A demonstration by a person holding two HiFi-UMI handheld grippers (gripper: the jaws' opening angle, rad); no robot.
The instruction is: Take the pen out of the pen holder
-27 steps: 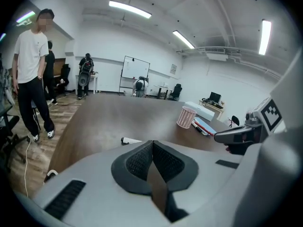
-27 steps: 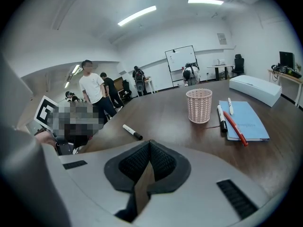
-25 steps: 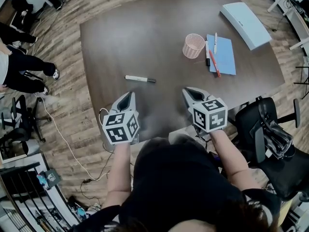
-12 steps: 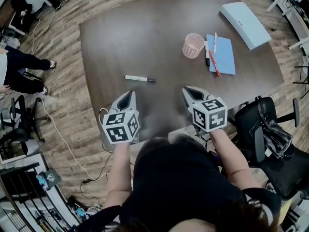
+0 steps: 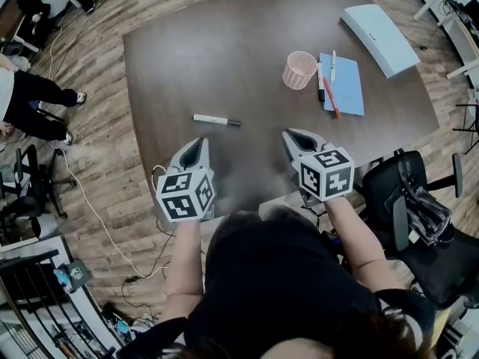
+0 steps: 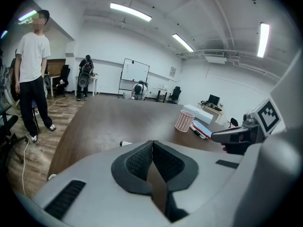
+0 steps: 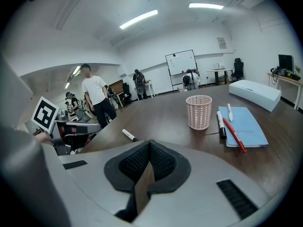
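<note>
Overhead, the head view shows a dark brown table (image 5: 224, 43) with both grippers held low over its near edge, well apart from each other. The left gripper (image 5: 198, 143) has its jaws pressed together, with nothing between the ribbed pads (image 6: 137, 161) (its own view shows the two pads meeting in one seam). The right gripper (image 5: 293, 136) is closed in the same way and holds nothing. Its pads (image 7: 163, 162) meet along the centre line. Each gripper carries its marker cube on the side nearer the person.

The pen holder (image 5: 300, 70), a pink mesh cup, stands upright on the far right part of the table, just left of a blue notebook (image 5: 346, 88). A white marker (image 5: 217, 120) with a dark cap lies flat on the bare tabletop. It is well apart from the holder and is the pen closest to the left gripper. Three more pens lie by the notebook:

- a black pen (image 5: 320, 82) along its left edge
- a red pen (image 5: 331, 98) slanting across its lower left part
- a white pen (image 5: 334, 66) near its far end

A white box (image 5: 380, 38) lies beyond the notebook, toward the far right corner. A black chair (image 5: 419, 223) stands to the right of the table. A person (image 6: 32, 74) in a white shirt stands on the wooden floor to its left.
</note>
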